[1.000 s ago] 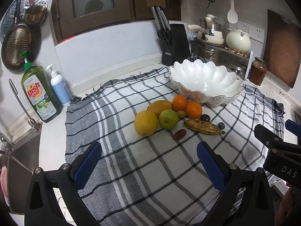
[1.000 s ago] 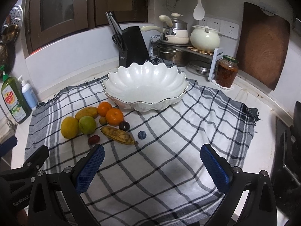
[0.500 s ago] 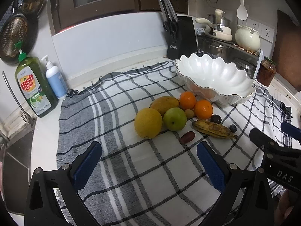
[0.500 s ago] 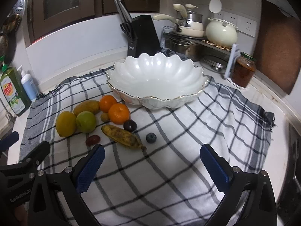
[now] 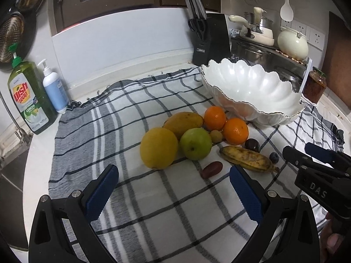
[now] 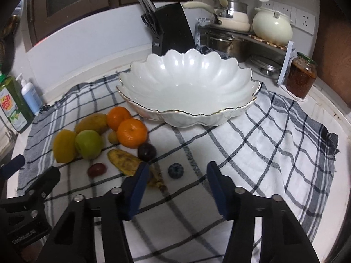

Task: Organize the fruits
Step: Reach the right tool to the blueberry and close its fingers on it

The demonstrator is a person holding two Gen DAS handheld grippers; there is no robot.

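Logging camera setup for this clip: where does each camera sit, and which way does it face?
Left wrist: on the left hand-held gripper, angled down at the yellow citrus and checked cloth; the right hand-held gripper shows at its right edge.
Right wrist: on the right hand-held gripper, jaws closing on nothing, facing the blueberry and white bowl.
Shared: bowl, fruits, cloth, knife block.

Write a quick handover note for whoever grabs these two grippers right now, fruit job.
Left gripper: open, empty, hovering short of the lemon.
Right gripper: jaws closing, nothing between them; the blueberry lies just ahead.
Fruit: all on the checked cloth, left of the bowl: mango, apple, two oranges, banana, plum, a red grape.
Done: nothing; bowl is empty.
Left: move every fruit.
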